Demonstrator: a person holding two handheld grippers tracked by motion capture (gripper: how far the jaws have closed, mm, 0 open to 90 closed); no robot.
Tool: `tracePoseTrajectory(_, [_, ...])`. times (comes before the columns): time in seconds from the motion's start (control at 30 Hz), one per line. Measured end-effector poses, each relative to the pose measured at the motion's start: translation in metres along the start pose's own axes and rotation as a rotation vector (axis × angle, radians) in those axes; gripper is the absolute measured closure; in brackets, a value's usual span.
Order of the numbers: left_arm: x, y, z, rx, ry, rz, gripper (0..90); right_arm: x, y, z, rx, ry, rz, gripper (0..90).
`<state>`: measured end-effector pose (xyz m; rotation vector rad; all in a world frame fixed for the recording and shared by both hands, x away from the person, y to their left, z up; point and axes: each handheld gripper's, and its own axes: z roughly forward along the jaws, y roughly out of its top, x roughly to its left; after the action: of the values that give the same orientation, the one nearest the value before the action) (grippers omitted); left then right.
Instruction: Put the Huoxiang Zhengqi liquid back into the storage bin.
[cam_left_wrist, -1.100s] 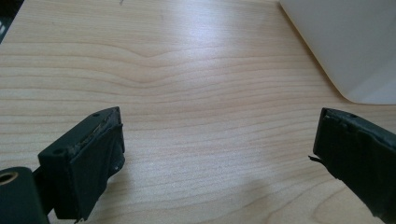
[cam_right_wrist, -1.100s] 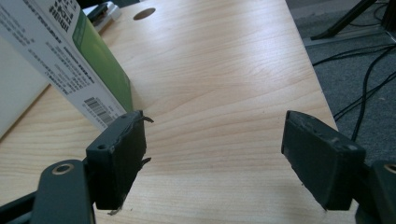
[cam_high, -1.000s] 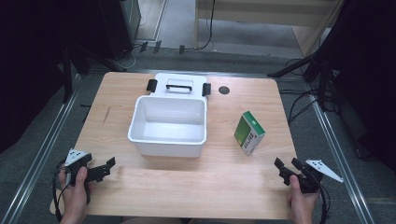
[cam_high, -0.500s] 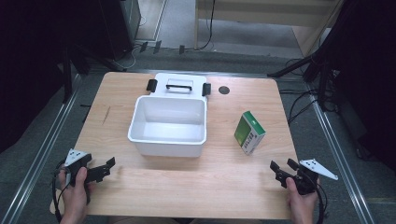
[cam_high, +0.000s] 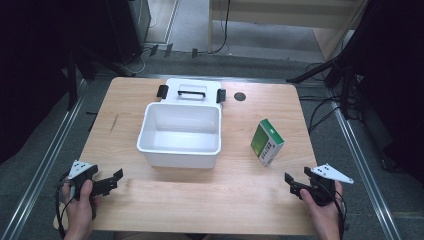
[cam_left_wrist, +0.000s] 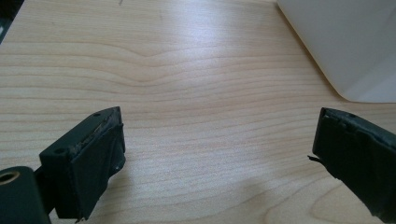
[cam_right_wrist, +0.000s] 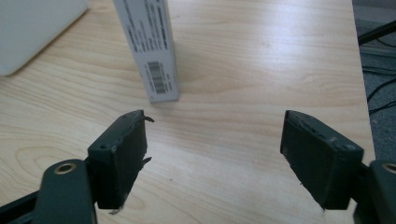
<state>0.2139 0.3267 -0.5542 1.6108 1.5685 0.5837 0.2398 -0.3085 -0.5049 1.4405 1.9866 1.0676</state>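
A green and white carton (cam_high: 266, 142) stands upright on the wooden table (cam_high: 240, 200), right of an empty white tub (cam_high: 181, 134). My right gripper (cam_high: 292, 185) is at the front right corner, open with nothing between its fingers, a short way in front of the carton. In the right gripper view, the carton's barcoded side (cam_right_wrist: 149, 51) rises just beyond the open right gripper (cam_right_wrist: 215, 154). My left gripper (cam_high: 116, 181) is at the front left, open and empty. In the left gripper view, the left gripper (cam_left_wrist: 215, 158) points at bare wood, with the tub's corner (cam_left_wrist: 345, 42) at the upper right.
The tub's white lid (cam_high: 191, 91), with a black handle and side clips, lies flat behind the tub. A small dark round spot (cam_high: 240, 96) sits on the table near the back edge. Metal rails run along both sides of the table, and cables lie on the floor at the right.
My right gripper has shifted a little to the left and risen slightly, closer to the carton. The left gripper, tub and carton have stayed put.
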Motion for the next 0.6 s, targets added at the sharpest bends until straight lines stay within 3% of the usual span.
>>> tracePoseTrajectory(0.07, [0.0, 0.0, 0.0, -0.002, -0.002, -0.001, 3.4, 0.003, 0.006, -0.001, 0.003, 0.014, -0.018, 24.0])
tracePoseTrajectory(0.13, [0.0, 0.0, 0.0, -0.001, 0.001, 0.0, 3.4, 0.007, 0.013, 0.0, 0.04, 0.03, -0.046, 22.5])
tracePoseTrajectory(0.27, [-0.001, 0.0, 0.0, -0.002, 0.003, 0.004, 3.5, 0.016, 0.02, 0.003, 0.138, -0.011, -0.128, 20.0])
tracePoseTrajectory(0.33, [-0.001, 0.0, 0.0, -0.003, 0.002, 0.002, 3.4, 0.016, 0.021, 0.004, 0.157, -0.012, -0.136, 20.0])
tracePoseTrajectory(0.4, [0.0, 0.0, 0.0, -0.005, -0.001, 0.002, 3.5, 0.018, 0.026, 0.006, 0.227, -0.027, -0.158, 20.1])
tracePoseTrajectory(0.57, [0.0, 0.0, 0.0, -0.005, -0.003, -0.001, 3.5, 0.022, 0.034, 0.006, 0.295, -0.047, -0.182, 20.4])
tracePoseTrajectory(0.6, [0.0, 0.0, 0.0, -0.005, -0.002, 0.0, 3.4, 0.024, 0.038, 0.007, 0.341, -0.039, -0.193, 20.5])
